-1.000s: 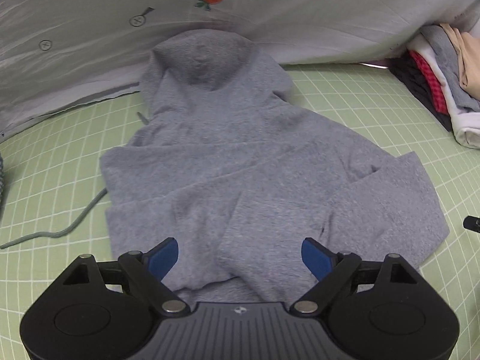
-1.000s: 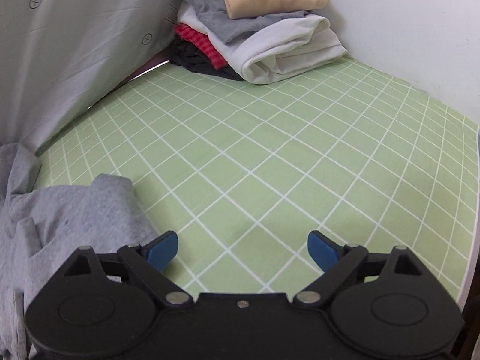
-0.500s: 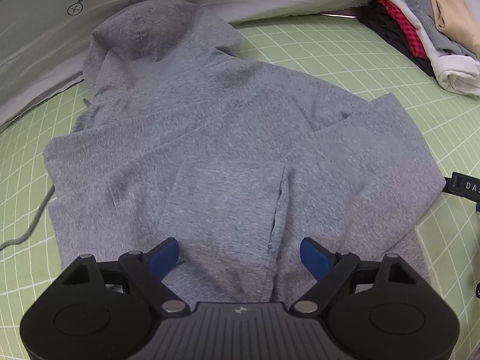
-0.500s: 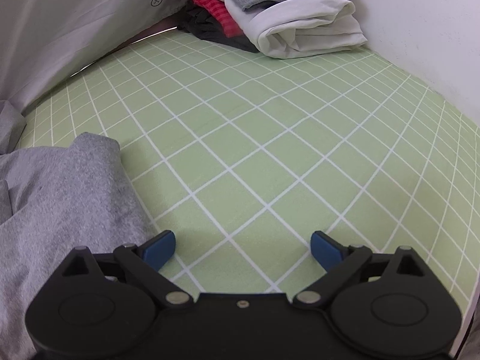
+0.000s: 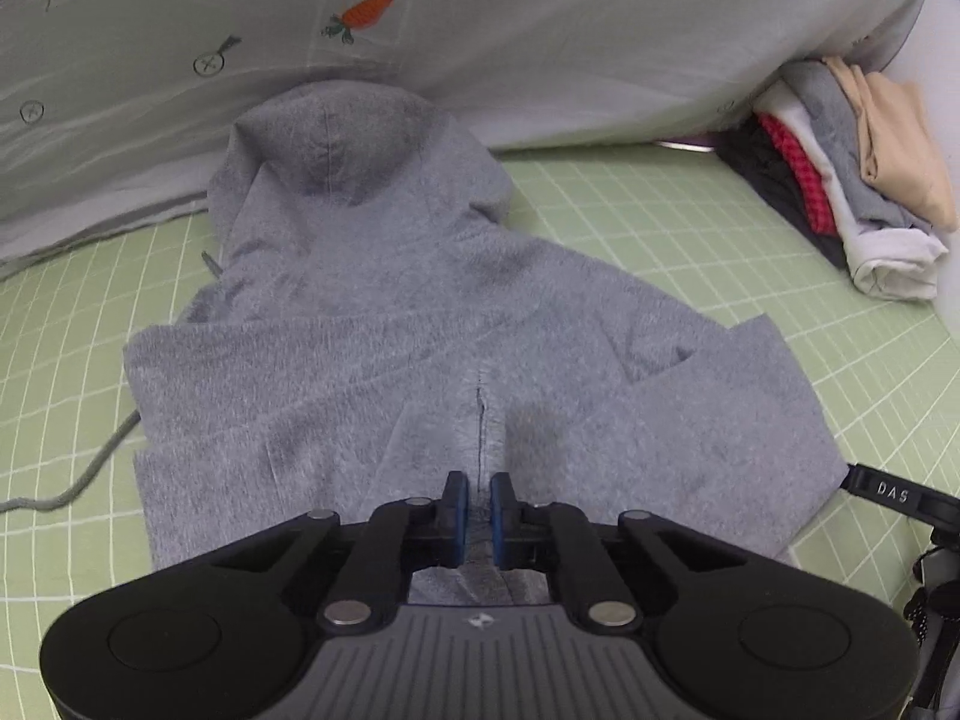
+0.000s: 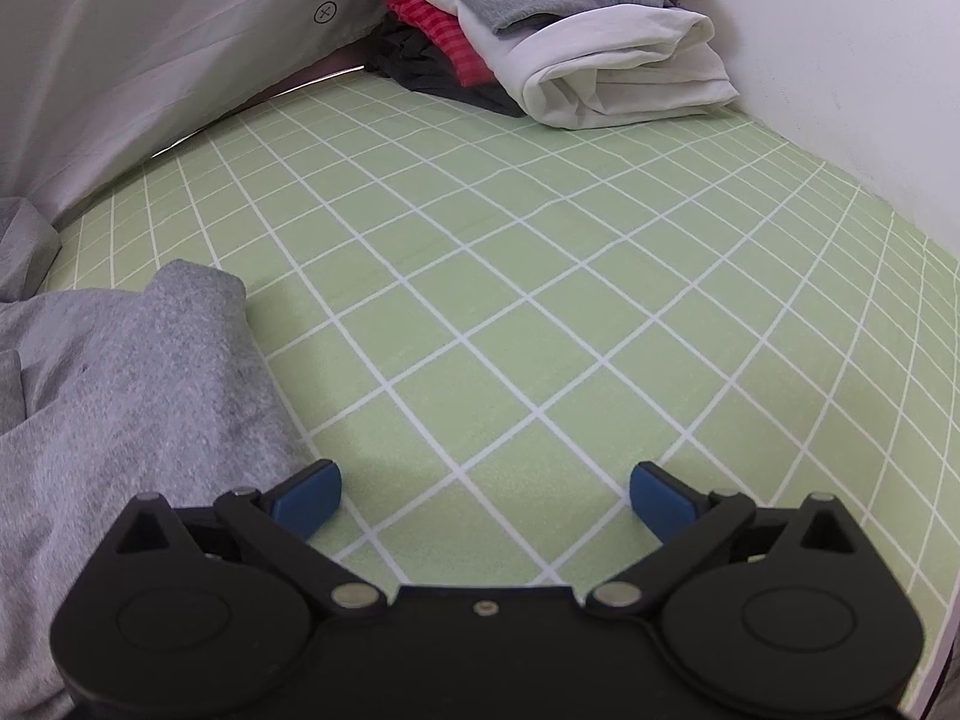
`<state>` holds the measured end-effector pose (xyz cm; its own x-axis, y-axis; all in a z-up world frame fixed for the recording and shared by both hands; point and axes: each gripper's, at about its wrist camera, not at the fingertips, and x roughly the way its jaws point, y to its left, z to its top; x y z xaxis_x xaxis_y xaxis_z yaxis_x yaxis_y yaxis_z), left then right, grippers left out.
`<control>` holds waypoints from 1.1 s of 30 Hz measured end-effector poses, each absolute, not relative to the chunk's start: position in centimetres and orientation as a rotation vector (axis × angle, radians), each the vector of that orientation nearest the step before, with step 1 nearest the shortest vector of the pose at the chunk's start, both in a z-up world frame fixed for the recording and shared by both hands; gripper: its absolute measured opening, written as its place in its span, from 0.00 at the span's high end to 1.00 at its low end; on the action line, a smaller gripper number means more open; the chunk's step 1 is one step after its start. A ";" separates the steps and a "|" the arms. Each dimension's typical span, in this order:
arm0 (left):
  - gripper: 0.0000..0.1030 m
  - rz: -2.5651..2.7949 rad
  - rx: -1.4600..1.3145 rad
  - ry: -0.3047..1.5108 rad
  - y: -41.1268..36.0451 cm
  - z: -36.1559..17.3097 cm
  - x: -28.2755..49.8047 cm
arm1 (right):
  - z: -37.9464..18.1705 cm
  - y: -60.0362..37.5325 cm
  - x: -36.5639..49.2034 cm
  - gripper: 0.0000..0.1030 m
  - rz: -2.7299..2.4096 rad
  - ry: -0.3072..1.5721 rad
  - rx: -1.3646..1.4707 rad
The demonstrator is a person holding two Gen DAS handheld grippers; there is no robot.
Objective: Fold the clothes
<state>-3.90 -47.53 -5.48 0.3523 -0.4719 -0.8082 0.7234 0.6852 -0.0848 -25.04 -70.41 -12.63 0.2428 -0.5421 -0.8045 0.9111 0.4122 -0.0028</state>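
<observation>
A grey hoodie (image 5: 420, 324) lies spread on the green grid mat (image 5: 630, 228), hood at the far side, sleeves folded over the body. My left gripper (image 5: 478, 507) is shut on a pinch of the hoodie's near fabric, by a seam at the bottom middle. My right gripper (image 6: 485, 495) is open and empty, low over the bare mat (image 6: 540, 312), with the hoodie's right edge (image 6: 120, 396) just left of its left finger.
A pile of folded clothes (image 5: 840, 180) (image 6: 570, 42) sits at the far right corner against a white wall (image 6: 840, 60). A grey sheet with a carrot print (image 5: 480, 30) hangs behind the hoodie. A grey drawstring (image 5: 78, 480) trails left.
My left gripper has closed from wide open onto the hoodie's near fabric and lifted a ridge. My right gripper has stayed open beside the hoodie's edge, shifting slightly.
</observation>
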 end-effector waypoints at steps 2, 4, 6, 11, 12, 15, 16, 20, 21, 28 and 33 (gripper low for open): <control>0.91 -0.799 0.305 0.875 -47.5 -4.4 -4.0 | -12.7 -70.3 -25.1 0.00 -1.058 0.825 0.528; 0.92 -0.796 0.278 0.840 -47.1 -3.4 -3.6 | -12.7 -70.3 -25.1 0.00 -1.057 0.825 0.530; 0.92 -0.780 0.244 0.807 -46.4 -2.5 -3.0 | -12.6 -70.3 -25.1 0.00 -1.054 0.828 0.531; 0.93 -0.750 0.127 0.738 -44.5 0.2 -1.4 | -12.7 -70.1 -25.3 0.00 -1.044 0.824 0.523; 0.93 -0.745 0.101 0.724 -44.0 0.9 -1.1 | -12.7 -70.1 -25.3 0.00 -1.042 0.823 0.521; 0.93 -0.738 0.033 0.664 -42.8 3.1 -0.4 | -12.7 -70.1 -25.3 0.00 -1.040 0.822 0.518; 0.93 -0.736 0.001 0.653 -42.4 3.8 -0.2 | -12.7 -70.1 -25.3 0.00 -1.041 0.822 0.518; 0.93 -0.748 -0.147 0.590 -40.2 7.0 0.7 | -12.7 -70.0 -25.3 0.00 -1.045 0.819 0.519; 0.93 -0.749 -0.153 0.567 -40.0 7.8 0.8 | -12.7 -70.0 -25.3 0.00 -1.048 0.816 0.519; 0.93 -0.713 -0.194 0.484 -38.3 10.5 2.2 | -12.7 -69.8 -25.0 0.00 -1.066 0.811 0.525; 0.93 -0.586 -0.186 0.466 -34.7 10.7 3.8 | -12.7 -69.7 -25.0 0.00 -1.067 0.810 0.524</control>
<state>3.78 -34.68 10.73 0.7336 -0.5705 -0.3693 0.4879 0.8204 -0.2981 -25.01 -69.75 -12.68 0.2469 -0.5569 -0.7931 0.9134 0.4071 -0.0015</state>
